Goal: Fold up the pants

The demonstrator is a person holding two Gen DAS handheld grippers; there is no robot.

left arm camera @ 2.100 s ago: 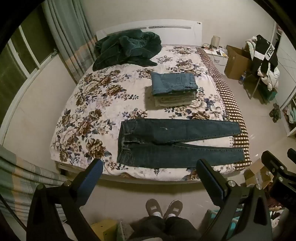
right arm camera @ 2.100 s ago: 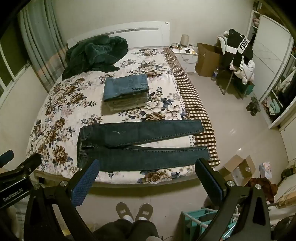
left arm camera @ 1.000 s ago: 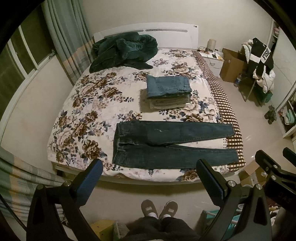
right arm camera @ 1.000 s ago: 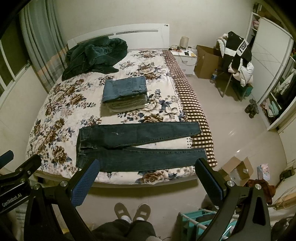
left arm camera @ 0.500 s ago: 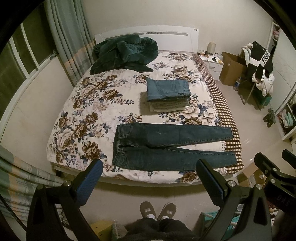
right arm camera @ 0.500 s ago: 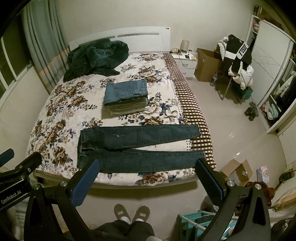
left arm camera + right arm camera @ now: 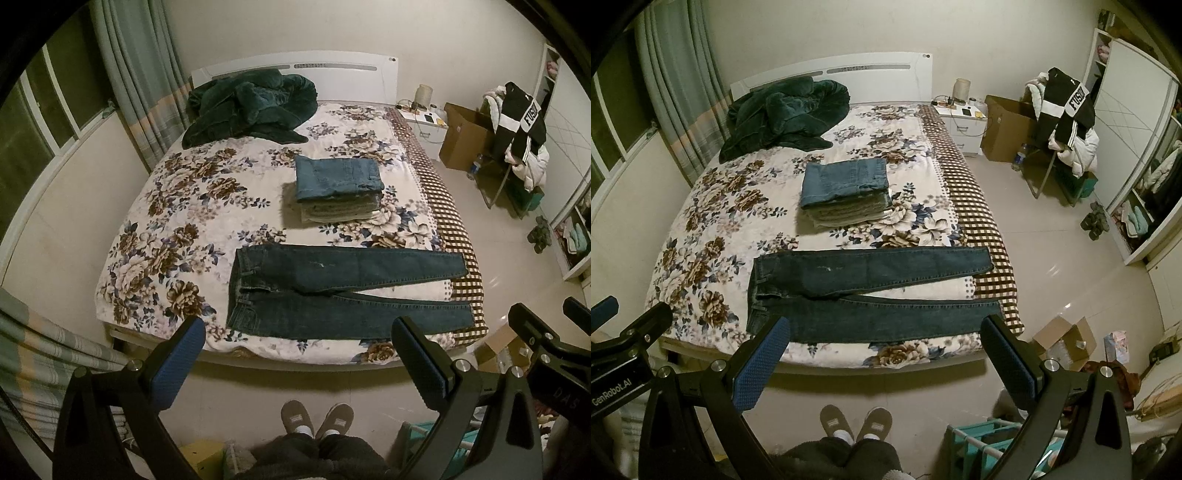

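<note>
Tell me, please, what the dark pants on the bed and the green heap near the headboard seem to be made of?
The dark pants look like denim: deep blue, matte, with visible seams and a stitched waistband. The green heap looks like a plush or velvet-like fabric, since its thick, soft folds catch a faint sheen; the exact fibre cannot be told.

Left tongs (image 7: 295, 363): black angular frame, silver screws at joints, blue dimpled pad on one finger (image 7: 177, 363), black ribbed pad on other. Right tongs (image 7: 884, 363): same build, blue textured pad, silver screws; white "GenRobot.AI" lettering on neighbouring black unit. Person: dark fuzzy trousers (image 7: 846, 459), white socks, grey-brown slippers (image 7: 316, 419).
</note>
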